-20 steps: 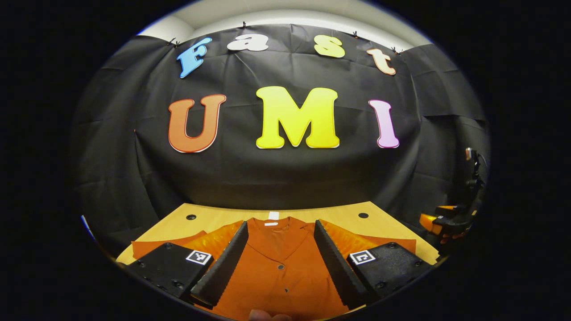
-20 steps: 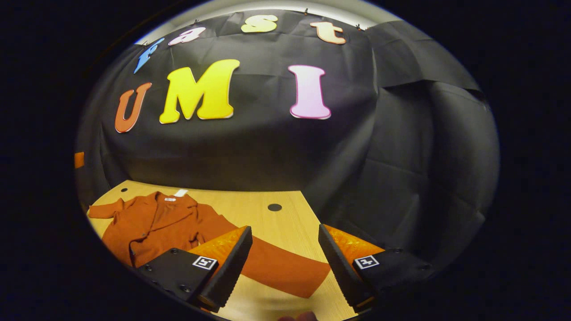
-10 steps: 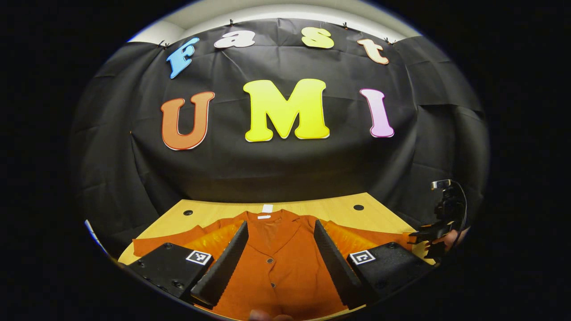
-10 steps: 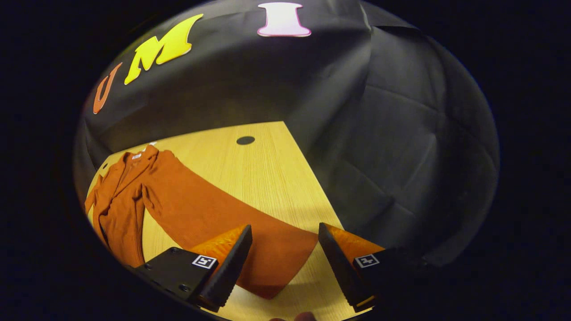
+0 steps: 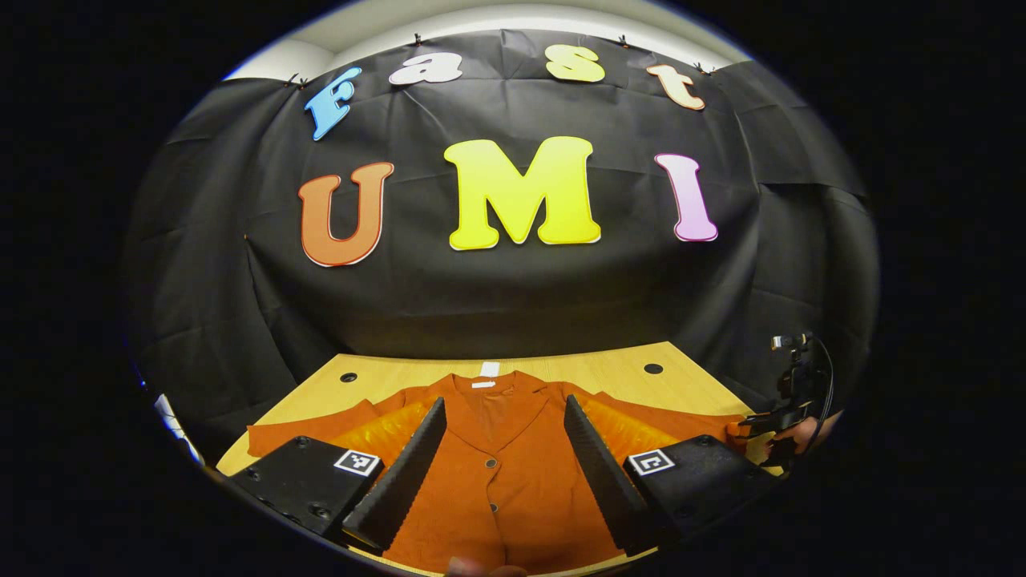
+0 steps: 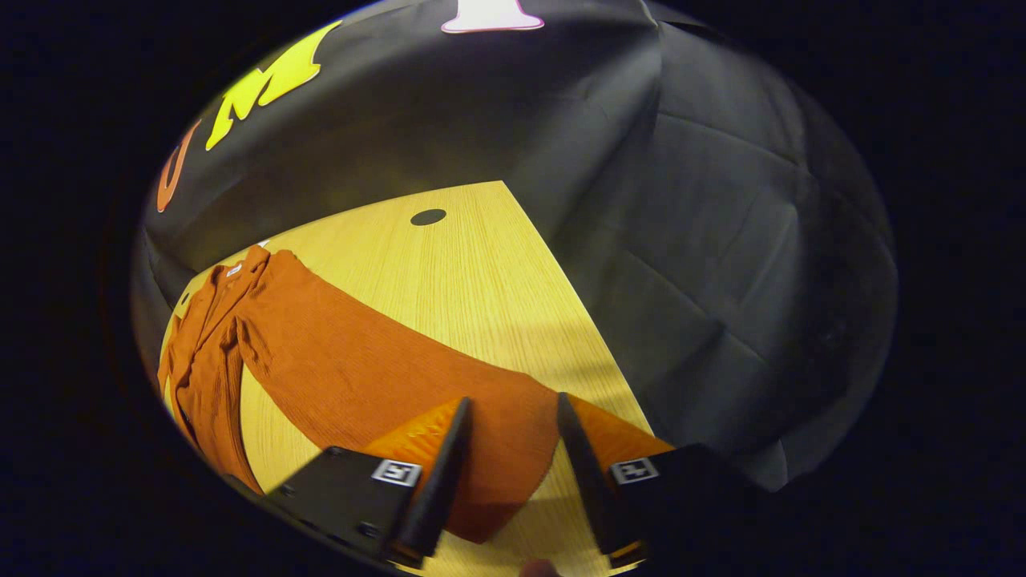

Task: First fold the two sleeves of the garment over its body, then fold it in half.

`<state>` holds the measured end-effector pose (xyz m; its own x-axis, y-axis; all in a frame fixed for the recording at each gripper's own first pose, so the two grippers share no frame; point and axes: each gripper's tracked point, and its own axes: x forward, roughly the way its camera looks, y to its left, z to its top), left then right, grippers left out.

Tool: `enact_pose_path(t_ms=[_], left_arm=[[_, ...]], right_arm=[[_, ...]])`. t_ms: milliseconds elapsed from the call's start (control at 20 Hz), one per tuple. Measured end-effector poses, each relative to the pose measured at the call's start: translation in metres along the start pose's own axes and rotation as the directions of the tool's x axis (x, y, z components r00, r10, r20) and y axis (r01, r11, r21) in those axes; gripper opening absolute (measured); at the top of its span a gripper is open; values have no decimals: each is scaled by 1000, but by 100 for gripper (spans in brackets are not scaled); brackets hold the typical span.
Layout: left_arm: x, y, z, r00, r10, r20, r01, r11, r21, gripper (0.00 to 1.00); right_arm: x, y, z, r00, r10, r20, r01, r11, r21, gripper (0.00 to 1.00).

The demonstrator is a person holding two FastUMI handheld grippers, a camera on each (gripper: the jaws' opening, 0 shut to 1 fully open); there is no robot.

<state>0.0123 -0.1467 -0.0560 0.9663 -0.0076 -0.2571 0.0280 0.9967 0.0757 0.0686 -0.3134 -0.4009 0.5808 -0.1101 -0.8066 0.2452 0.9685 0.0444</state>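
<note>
Left hand-held gripper wide apart above garment body. Right hand-held gripper narrowed around sleeve cuff near surface right edge; contact unclear.

A recording booth, probably inside an office or lab room, is suggested: a wooden table with round cable holes is enclosed by black cloth clipped up as walls, and a pale ceiling strip is glimpsed above it.

Rust-orange garment, pale wood table
</note>
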Motion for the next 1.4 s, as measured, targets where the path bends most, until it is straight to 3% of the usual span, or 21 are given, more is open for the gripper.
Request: enact_pose_path(t_ms=[50,150,300,350,650,900,1100,1400], left_arm=[[0,-2,-1,1000,2,-3,-2,1000,-3,96],[-1,-5,-4,1000,0,-6,0,1000,-9,96],[-3,-4,-1,1000,-4,-1,4,1000,-3,96],[-4,-1,0,1000,-5,2,5,1000,-1,96],[-9,33,-8,1000,16,-5,-16,1000,-15,96],[-7,76,-10,1000,30,6,-30,998,-59,96],[-3,109,-14,999,34,18,-32,995,-92,97],[-1,172,-16,996,70,47,-62,987,-146,96]], right_arm=[[2,1,2,1000,1,2,-1,1000,-3,54],[0,1,3,1000,-4,-4,4,1000,-19,39],[-3,6,10,1000,-5,-7,5,1000,16,35],[1,9,7,1000,-15,-4,15,1000,19,5],[-20,21,23,998,-47,-34,50,994,95,5],[-59,70,95,997,-31,67,23,991,128,5],[-87,149,157,989,19,145,-31,996,81,5],[-116,328,210,964,176,200,-163,984,-78,5]])
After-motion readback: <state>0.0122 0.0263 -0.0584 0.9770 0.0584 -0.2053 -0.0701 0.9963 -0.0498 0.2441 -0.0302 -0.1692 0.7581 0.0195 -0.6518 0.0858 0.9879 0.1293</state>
